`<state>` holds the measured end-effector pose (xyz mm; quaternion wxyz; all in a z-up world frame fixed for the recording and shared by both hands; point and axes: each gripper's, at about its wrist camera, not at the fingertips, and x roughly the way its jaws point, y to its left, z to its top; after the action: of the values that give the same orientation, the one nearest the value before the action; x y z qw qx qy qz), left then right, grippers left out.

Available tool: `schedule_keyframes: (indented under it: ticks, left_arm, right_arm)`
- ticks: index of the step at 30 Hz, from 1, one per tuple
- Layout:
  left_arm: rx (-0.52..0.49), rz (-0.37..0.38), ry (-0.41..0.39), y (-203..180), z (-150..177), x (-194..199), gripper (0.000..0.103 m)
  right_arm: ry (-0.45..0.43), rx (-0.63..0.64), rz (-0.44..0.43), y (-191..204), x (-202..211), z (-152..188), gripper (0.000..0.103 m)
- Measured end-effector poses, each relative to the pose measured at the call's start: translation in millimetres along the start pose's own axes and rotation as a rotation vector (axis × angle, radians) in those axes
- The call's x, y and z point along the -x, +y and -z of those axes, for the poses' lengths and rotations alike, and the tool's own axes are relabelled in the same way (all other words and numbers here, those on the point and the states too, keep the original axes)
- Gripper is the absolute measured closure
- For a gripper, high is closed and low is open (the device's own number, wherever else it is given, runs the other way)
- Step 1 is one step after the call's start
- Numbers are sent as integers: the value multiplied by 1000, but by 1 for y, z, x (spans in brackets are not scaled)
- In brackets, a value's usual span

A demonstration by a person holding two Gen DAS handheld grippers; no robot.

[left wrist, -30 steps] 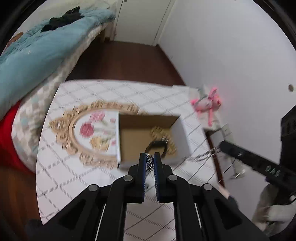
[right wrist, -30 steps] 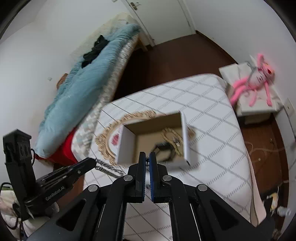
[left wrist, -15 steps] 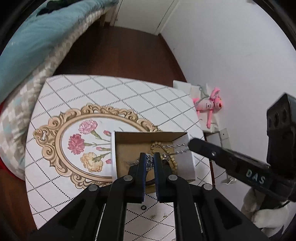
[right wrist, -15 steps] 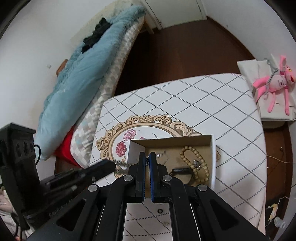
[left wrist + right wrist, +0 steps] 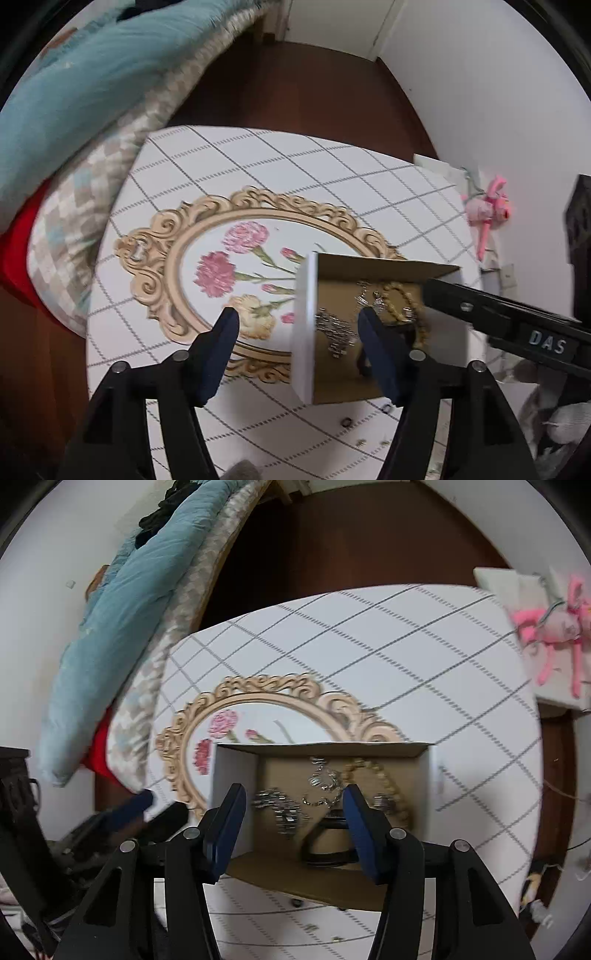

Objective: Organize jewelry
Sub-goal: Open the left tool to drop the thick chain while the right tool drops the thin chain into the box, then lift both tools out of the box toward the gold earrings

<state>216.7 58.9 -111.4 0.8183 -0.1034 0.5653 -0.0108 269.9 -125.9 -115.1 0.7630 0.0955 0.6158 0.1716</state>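
Note:
An open cardboard box [image 5: 306,325] [image 5: 236,775] stands on the patterned table. Inside lie a silver chain [image 5: 334,328] [image 5: 280,808], a thin silver necklace [image 5: 323,779], a beige bead bracelet [image 5: 400,295] [image 5: 384,779] and a black band [image 5: 325,845]. My left gripper [image 5: 299,325] is open and empty, straddling the box's left wall. My right gripper [image 5: 293,801] is open and empty just above the box. The right gripper's arm [image 5: 517,321] shows at right in the left wrist view; the left gripper's fingers [image 5: 144,808] show blurred at left in the right wrist view.
The table [image 5: 295,170] [image 5: 406,646] has a grid pattern and a gold floral frame print [image 5: 184,258]. Small loose bits [image 5: 347,421] [image 5: 295,901] lie in front of the box. A bed with blue quilt [image 5: 74,92] is left; a pink plush [image 5: 546,627] sits right.
Both grippers were shut on the silver chain; both have opened and the chain now lies in the box. Both views moved closer to the box.

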Motion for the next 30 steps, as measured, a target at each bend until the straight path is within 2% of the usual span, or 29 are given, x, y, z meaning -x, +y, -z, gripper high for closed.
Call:
schedule_keyframes:
  ticks: [1, 3, 5, 7, 9, 11, 15, 20, 30]
  left_arm:
    - [-9, -23, -9, 0, 1, -1, 37]
    - [-28, -70, -36, -1, 7, -2, 29]
    - [-39, -101, -64, -2, 14, -2, 24]
    - [-50, -122, -74, -4, 20, -5, 15]
    - [-56, -137, -71, -5, 25, -8, 1]
    - [-71, -157, -74, -9, 31, -11, 0]
    - [-97, -185, -96, -16, 38, -10, 0]
    - [-90, -189, -120, -18, 44, -3, 0]
    - [-89, -176, -205, -32, 61, 38, 0]
  right_arm:
    - [-11, 9, 32, 0, 2, 2, 46]
    - [-54, 41, 140, -2, 8, 11, 38]
    - [-87, 66, 244, -5, 11, 20, 16]
    - [-115, 91, 345, -8, 12, 32, 11]
    - [-132, 106, 419, -13, 13, 43, 8]
    - [-144, 111, 465, -18, 12, 52, 2]
    - [-163, 91, 502, -25, 12, 65, 2]
    - [-177, 78, 496, -29, 14, 77, 2]
    - [-276, 83, 480, -16, 59, 106, 1]
